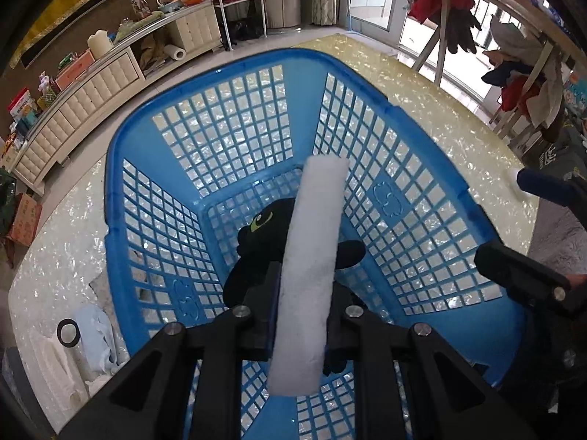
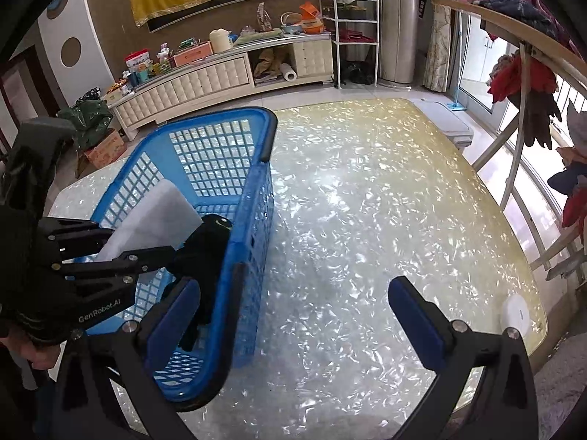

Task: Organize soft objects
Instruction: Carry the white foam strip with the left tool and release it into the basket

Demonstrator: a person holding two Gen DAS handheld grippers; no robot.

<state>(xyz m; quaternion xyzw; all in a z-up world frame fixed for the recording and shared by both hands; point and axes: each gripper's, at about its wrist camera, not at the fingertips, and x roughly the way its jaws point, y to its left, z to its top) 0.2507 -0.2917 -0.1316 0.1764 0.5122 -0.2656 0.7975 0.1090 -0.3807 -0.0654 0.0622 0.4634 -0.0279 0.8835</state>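
Holding a white sponge [image 1: 308,275] tight, the left claw [image 1: 304,315] hangs over the blue basket [image 1: 121,168], where a black toy [image 1: 260,242] lies. Next it should go lower and let go. The right claw [image 2: 293,315] is wide and empty over the table [image 2: 367,201].

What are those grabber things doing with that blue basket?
A person is tidying soft things into the blue basket on the shiny table. The left gripper is pinching a white foam pad and holding it over the basket. A black plush toy with a green eye lies at the bottom of the basket. The right gripper is wide open and holds nothing, hovering over the table beside the basket.
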